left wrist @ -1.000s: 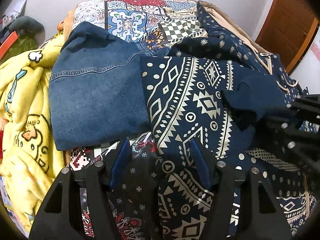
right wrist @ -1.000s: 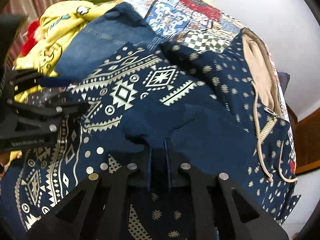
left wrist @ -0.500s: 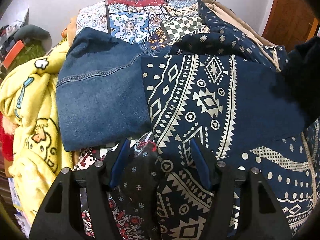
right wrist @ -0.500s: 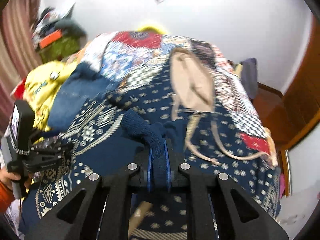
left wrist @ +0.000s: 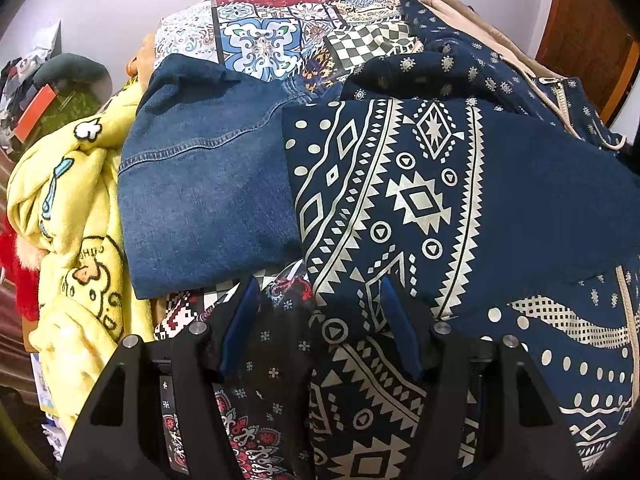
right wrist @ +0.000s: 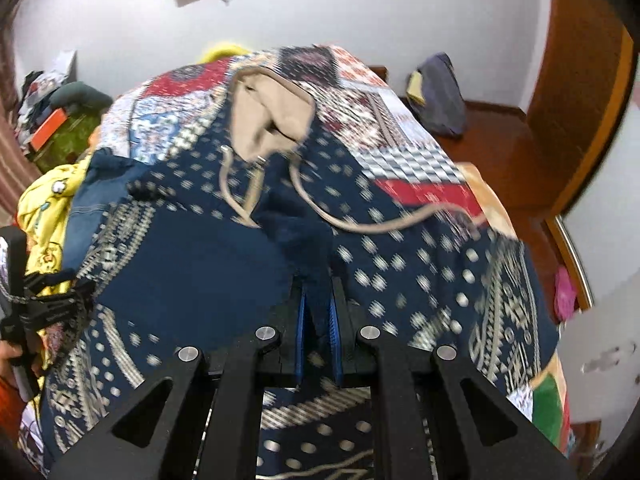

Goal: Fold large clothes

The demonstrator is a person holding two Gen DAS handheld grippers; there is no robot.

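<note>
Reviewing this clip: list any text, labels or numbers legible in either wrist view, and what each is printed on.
Nothing reads cleanly.
Yellow blanket: dark embroidered letters around the cartoon face, upside down and cut off by folds; not readable.
Left gripper, seen in the right wrist view: any marking is blurred.
Patterned navy hoodie: geometric shapes only, no lettering.

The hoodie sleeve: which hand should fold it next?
Right. The right gripper is already shut on the sleeve of the hoodie. The left gripper is open, holding nothing, over the hoodie's edge.

Left gripper (left wrist: 316, 304), jaws apart, over patterned navy hoodie (left wrist: 440, 200).
</note>
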